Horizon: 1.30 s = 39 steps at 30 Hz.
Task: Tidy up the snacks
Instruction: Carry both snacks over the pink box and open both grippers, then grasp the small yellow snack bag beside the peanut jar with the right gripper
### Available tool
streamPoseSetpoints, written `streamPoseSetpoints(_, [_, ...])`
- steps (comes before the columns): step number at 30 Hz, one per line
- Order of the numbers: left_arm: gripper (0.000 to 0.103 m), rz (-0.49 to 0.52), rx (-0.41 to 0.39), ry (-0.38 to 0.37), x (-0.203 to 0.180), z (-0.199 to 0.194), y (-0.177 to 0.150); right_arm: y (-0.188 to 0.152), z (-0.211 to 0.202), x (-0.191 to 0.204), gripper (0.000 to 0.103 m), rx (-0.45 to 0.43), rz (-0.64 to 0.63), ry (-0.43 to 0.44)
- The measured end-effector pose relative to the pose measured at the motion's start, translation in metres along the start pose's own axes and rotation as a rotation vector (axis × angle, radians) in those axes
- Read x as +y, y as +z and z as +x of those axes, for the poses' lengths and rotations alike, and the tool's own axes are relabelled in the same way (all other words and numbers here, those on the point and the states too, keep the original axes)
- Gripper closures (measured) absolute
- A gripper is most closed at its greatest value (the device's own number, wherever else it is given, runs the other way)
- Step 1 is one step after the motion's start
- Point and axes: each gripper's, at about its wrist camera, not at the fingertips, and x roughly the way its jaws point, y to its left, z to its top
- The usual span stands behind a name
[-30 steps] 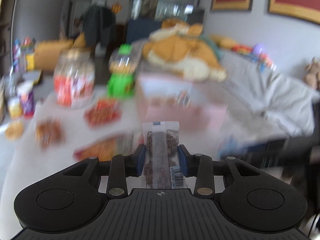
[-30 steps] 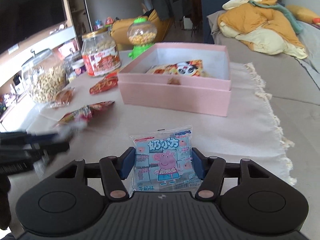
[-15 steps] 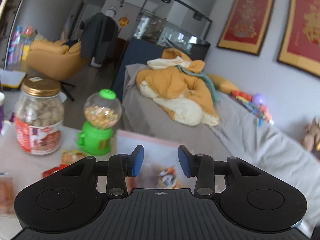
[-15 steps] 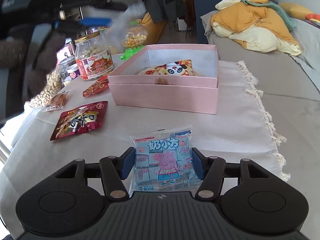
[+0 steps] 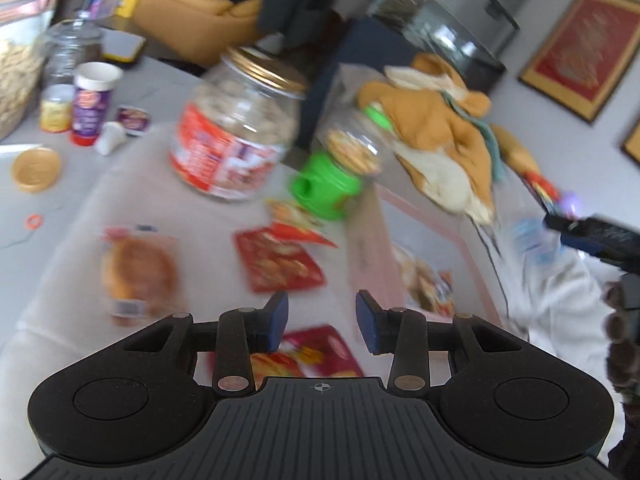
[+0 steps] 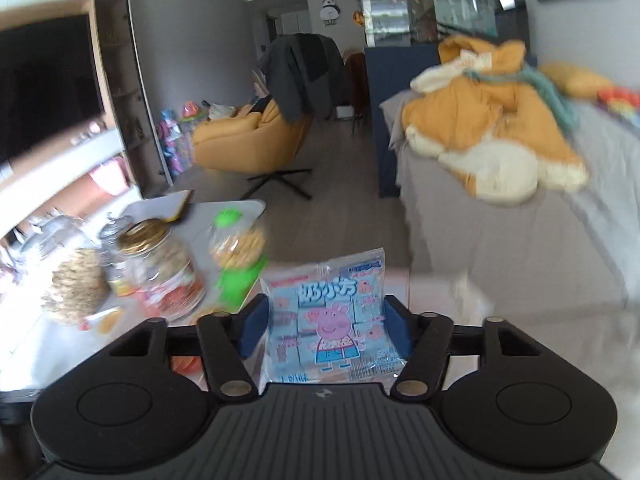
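Up front, the right gripper (image 6: pixel 325 322) has its jaws opening around a blue cartoon-pig snack packet (image 6: pixel 330 322), raised above the pink box (image 5: pixel 464 248). Left gripper (image 5: pixel 321 318) is empty, jaws apart, over red snack packets (image 5: pixel 280 264); peanut jar (image 5: pixel 236 136) and green candy dispenser (image 5: pixel 336 172) stand beyond.

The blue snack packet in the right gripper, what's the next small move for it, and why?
Probably let the blue snack packet drop. The right gripper has it between its jaws, which are opening, and in the left wrist view it hangs about over the pink box. The left gripper is empty, above the red packets.
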Motion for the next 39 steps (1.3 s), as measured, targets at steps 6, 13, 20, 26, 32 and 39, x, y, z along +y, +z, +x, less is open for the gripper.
streamPoseSetpoints(6, [0.061, -0.012, -0.082, 0.129, 0.048, -0.025, -0.009, -0.006, 0.042, 0.026, 0.030, 0.107, 0.006, 0.046])
streamPoseSetpoints(13, [0.061, 0.050, -0.112, 0.123, 0.057, -0.043, -0.030, -0.001, 0.107, 0.114, 0.030, 0.275, 0.034, 0.205])
streamPoseSetpoints(20, [0.061, 0.039, -0.109, 0.075, 0.065, -0.051, -0.041, -0.013, 0.193, 0.207, 0.030, 0.362, -0.045, 0.155])
streamPoseSetpoints(26, [0.061, 0.002, -0.123, 0.068, 0.078, -0.054, -0.043, -0.033, 0.233, 0.243, 0.031, 0.379, -0.230, 0.007])
streamPoseSetpoints(32, [0.061, -0.053, -0.142, 0.082, 0.086, -0.055, -0.041, -0.037, 0.216, 0.226, 0.050, 0.401, -0.124, 0.053])
streamPoseSetpoints(39, [0.061, -0.027, -0.109, 0.084, 0.072, -0.054, -0.040, -0.070, 0.152, 0.218, 0.078, 0.493, -0.133, 0.264])
